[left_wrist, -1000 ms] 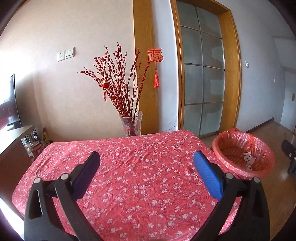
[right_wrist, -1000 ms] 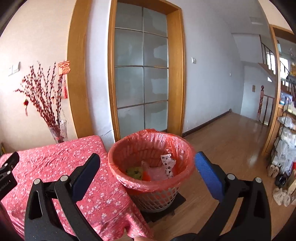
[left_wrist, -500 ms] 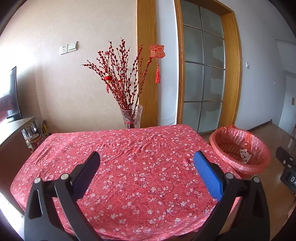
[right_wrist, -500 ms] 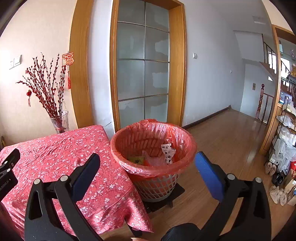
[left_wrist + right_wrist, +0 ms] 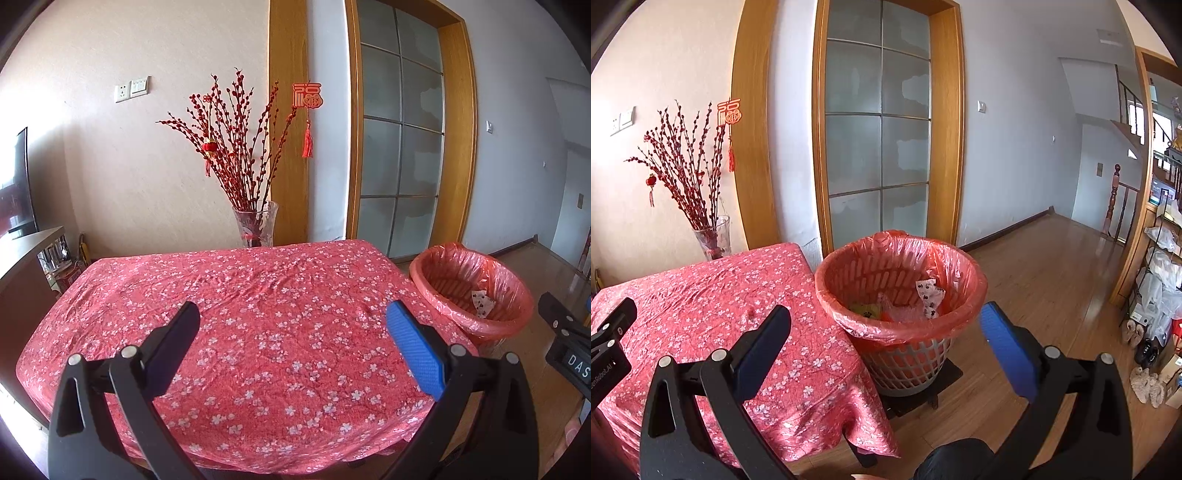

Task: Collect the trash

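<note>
Left gripper [image 5: 291,332] — jaws spread wide, nothing held, above the table [image 5: 258,295]. Right gripper [image 5: 886,332] likewise, nearer the trash basket [image 5: 901,354].

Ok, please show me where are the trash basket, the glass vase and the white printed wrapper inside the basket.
trash basket [image 5: 905,363]: right wrist view, on its grey lattice wall.
glass vase [image 5: 255,225]: left wrist view, on the middle of its clear body.
white printed wrapper [image 5: 931,295]: right wrist view, on its middle, inside the basket.
</note>
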A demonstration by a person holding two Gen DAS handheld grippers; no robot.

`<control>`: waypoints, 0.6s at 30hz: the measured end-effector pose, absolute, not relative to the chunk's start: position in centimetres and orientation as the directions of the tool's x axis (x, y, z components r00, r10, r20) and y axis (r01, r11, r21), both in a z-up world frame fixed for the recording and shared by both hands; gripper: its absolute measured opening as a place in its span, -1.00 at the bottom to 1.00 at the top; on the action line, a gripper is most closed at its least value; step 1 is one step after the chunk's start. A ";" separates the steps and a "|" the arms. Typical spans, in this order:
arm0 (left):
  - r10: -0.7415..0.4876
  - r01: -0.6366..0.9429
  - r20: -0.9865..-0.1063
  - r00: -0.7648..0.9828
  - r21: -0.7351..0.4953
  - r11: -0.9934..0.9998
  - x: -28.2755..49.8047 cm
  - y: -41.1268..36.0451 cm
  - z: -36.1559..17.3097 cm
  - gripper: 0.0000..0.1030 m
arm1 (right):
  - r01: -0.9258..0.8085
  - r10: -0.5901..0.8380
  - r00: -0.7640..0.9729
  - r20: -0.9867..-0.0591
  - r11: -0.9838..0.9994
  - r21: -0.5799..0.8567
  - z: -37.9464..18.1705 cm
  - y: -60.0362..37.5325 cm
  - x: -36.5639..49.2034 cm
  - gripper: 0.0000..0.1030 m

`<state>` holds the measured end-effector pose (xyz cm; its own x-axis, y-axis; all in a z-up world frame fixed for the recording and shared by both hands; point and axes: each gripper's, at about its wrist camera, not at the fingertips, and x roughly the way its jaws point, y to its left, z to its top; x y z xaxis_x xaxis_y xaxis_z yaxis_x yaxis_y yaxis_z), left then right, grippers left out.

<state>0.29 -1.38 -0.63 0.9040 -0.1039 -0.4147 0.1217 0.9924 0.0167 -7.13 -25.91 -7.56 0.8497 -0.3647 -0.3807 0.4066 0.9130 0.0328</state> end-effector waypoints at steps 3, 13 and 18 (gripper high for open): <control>-0.103 0.121 -0.416 0.903 0.017 0.993 0.2 -1.6 -0.8 0.92 | 0.405 -0.361 0.849 -0.385 0.913 0.038 -7.7 -25.9 -7.2 0.97; -0.086 0.106 -0.410 0.908 0.027 0.994 -0.2 -1.8 -1.0 0.92 | 0.401 -0.353 0.847 -0.398 0.915 0.043 -8.0 -25.8 -7.1 0.97; -0.086 0.107 -0.411 0.908 0.028 0.994 -0.4 -1.7 -1.1 0.92 | 0.402 -0.351 0.844 -0.406 0.914 0.046 -8.2 -25.8 -7.1 0.97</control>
